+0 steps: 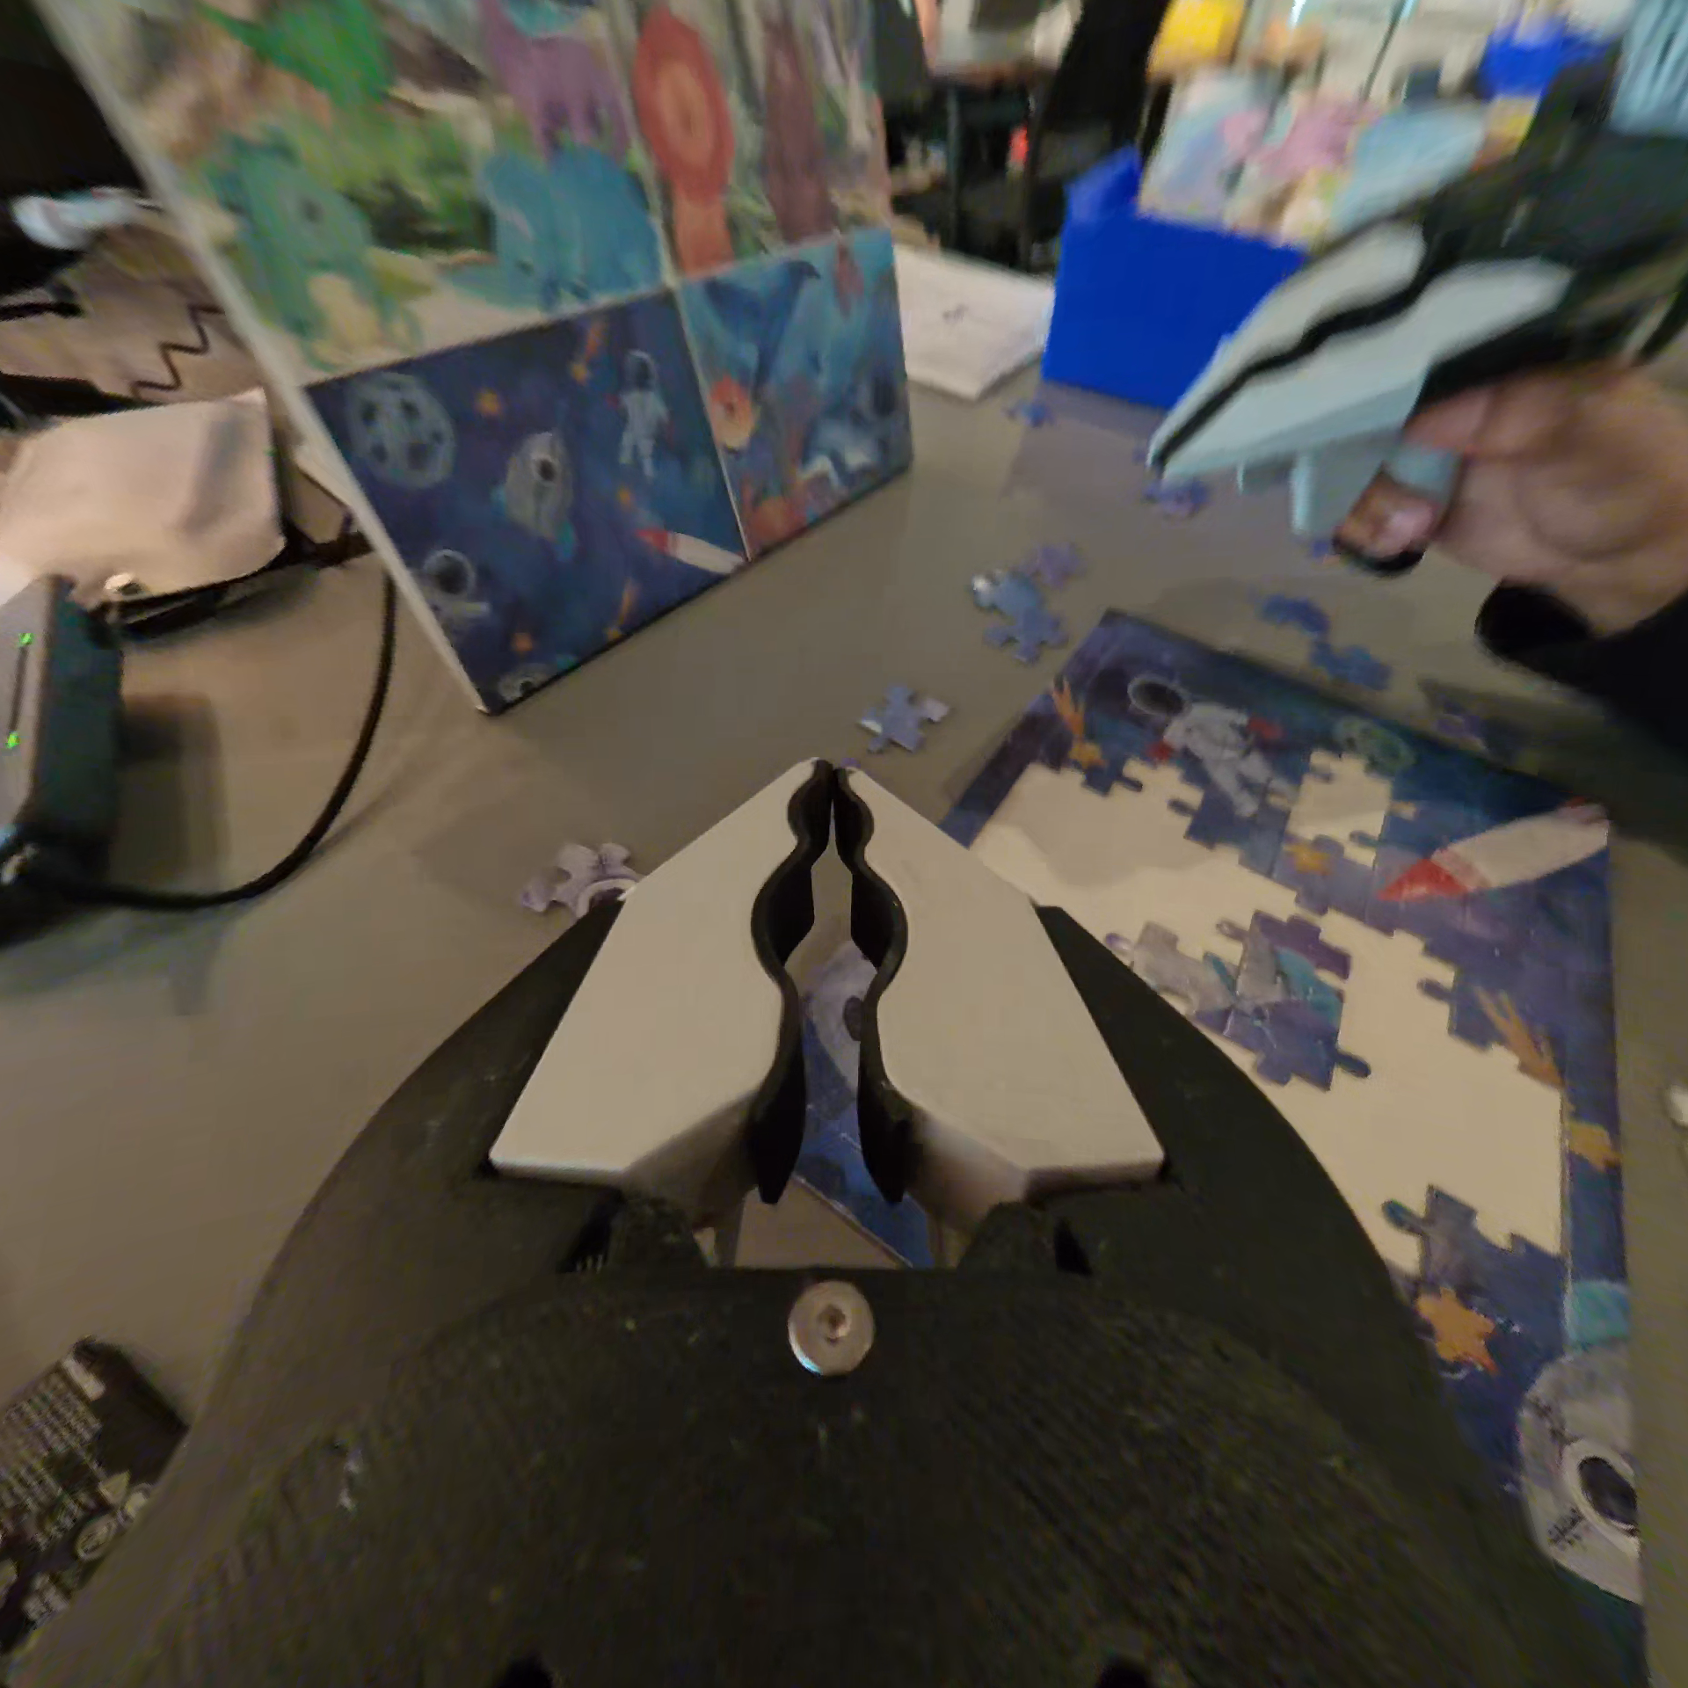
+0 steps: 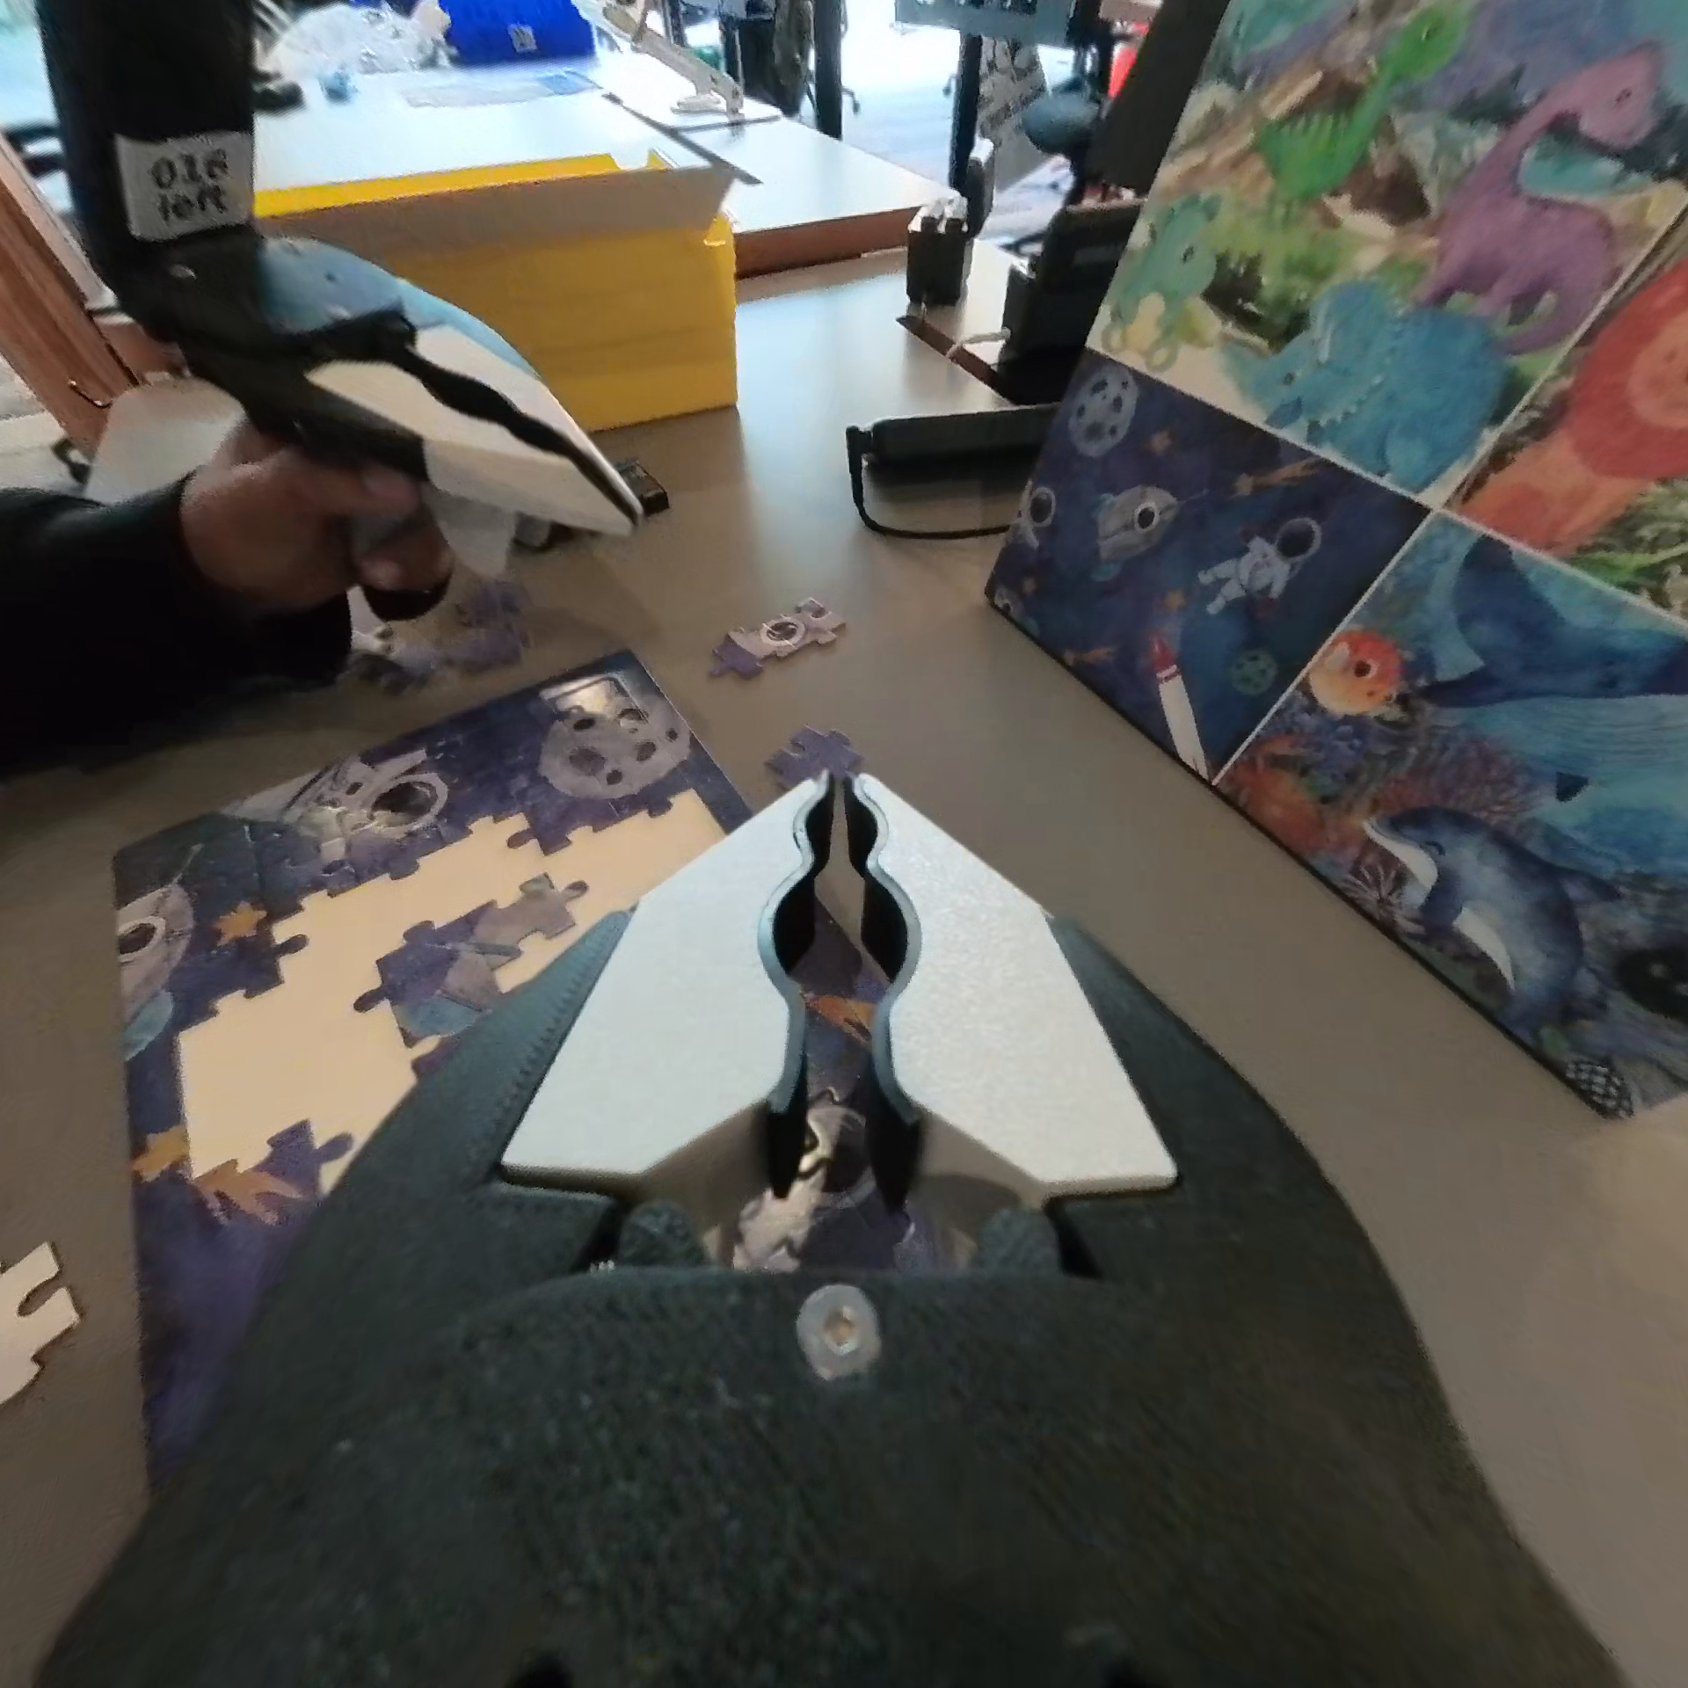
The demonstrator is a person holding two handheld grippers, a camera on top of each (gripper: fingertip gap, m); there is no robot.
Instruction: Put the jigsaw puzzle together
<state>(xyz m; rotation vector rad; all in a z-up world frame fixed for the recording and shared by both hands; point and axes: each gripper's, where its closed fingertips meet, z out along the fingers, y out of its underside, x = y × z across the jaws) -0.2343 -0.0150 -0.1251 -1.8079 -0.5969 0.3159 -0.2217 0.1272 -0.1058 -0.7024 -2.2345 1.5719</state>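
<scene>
My left gripper (image 1: 833, 776): closed, empty, mid-frame. My right gripper (image 2: 840, 785): closed, empty. Puzzle (image 1: 1297, 913): half-filled, lower right, on tabletop (image 1: 274, 1050).

The half-made puzzle (image 2: 301, 923) lies flat on the table (image 2: 959, 804), loose pieces (image 2: 781, 635) lie on the table just behind it, the picture board (image 2: 1370, 594) stands tilted to its right, the open box (image 2: 594, 274) sits well behind, and both grippers hang above the puzzle.
</scene>
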